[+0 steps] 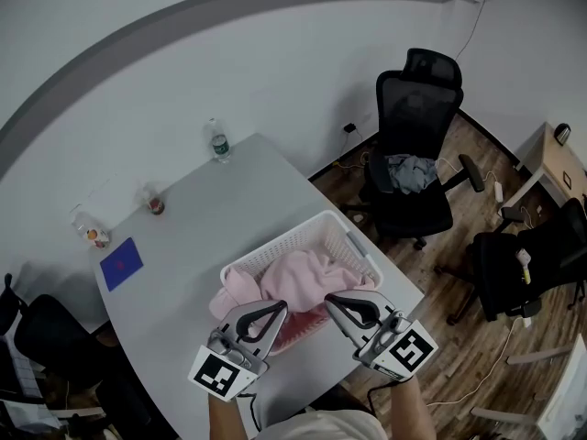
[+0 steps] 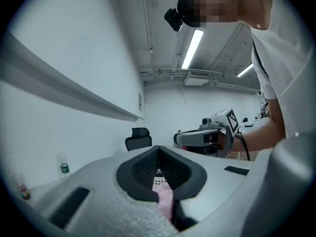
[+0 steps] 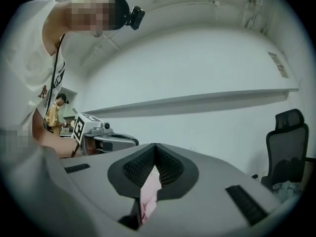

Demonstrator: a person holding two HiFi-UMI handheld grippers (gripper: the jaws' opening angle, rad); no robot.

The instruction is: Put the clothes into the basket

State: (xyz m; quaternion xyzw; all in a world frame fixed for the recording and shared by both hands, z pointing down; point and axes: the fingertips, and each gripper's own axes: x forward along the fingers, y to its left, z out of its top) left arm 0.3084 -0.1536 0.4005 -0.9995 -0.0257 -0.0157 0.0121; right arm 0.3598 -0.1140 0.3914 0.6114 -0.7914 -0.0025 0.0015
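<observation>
A white slatted basket (image 1: 303, 232) stands on the grey table (image 1: 211, 218) near its front edge, with a heap of pink clothes (image 1: 298, 280) inside. Both grippers hang over the basket's near side, tips pointing into the heap. My left gripper (image 1: 275, 308) is shut on a fold of the pink cloth (image 2: 165, 201), which shows between its black pads (image 2: 143, 169). My right gripper (image 1: 332, 299) is likewise shut on pink cloth (image 3: 148, 194) pinched between its pads (image 3: 170, 167). Each gripper view shows the other gripper alongside.
At the table's far side stand a water bottle (image 1: 218, 141), a small jar (image 1: 156, 205), a small bottle (image 1: 92, 235) and a blue card (image 1: 121, 264). A black office chair (image 1: 417, 108) beyond the table holds a grey garment (image 1: 411, 172). More chairs stand at the right (image 1: 541, 255) and left (image 1: 46, 337).
</observation>
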